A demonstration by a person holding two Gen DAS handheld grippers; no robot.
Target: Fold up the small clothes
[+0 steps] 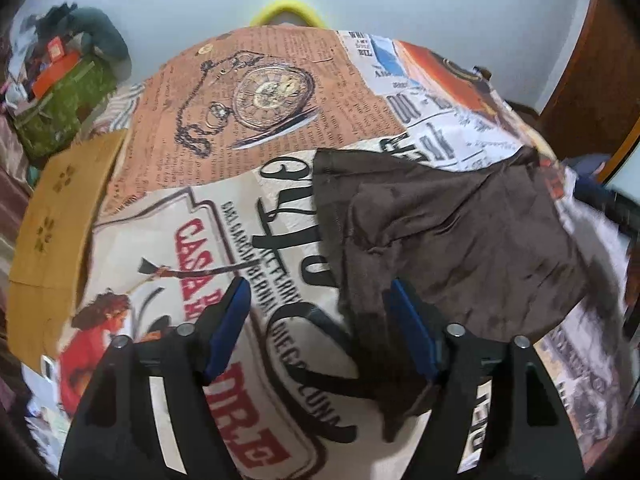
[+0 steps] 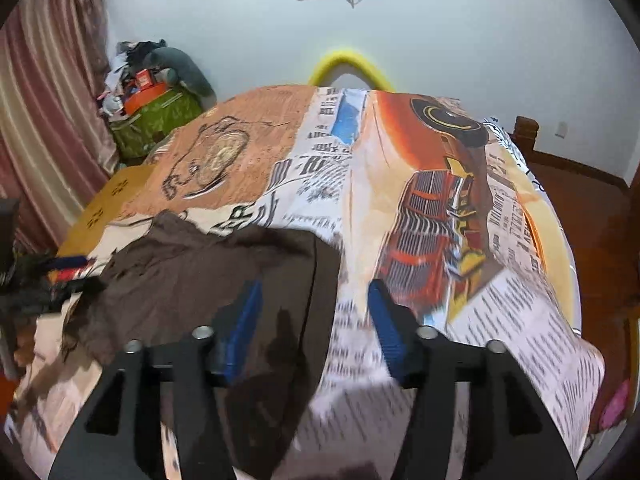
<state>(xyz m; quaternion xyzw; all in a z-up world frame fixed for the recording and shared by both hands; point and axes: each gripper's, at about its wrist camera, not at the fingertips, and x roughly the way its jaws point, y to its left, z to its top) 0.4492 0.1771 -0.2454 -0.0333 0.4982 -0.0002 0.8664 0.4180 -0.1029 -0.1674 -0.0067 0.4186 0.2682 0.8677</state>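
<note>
Both grippers, left (image 1: 316,300) and right (image 2: 314,300), gape unladen over brown garment (image 1: 452,232).

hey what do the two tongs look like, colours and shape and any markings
Both match: the left tongs and right tongs have black angular arms with triangular cut-outs, silver round bolts on top and ribbed blue pads. The left pair shows white strips. No cables or sleeves visible.

Brown garment (image 1: 452,232) lies rumpled, partly folded, flat on the printed bedsheet (image 1: 168,240).
</note>
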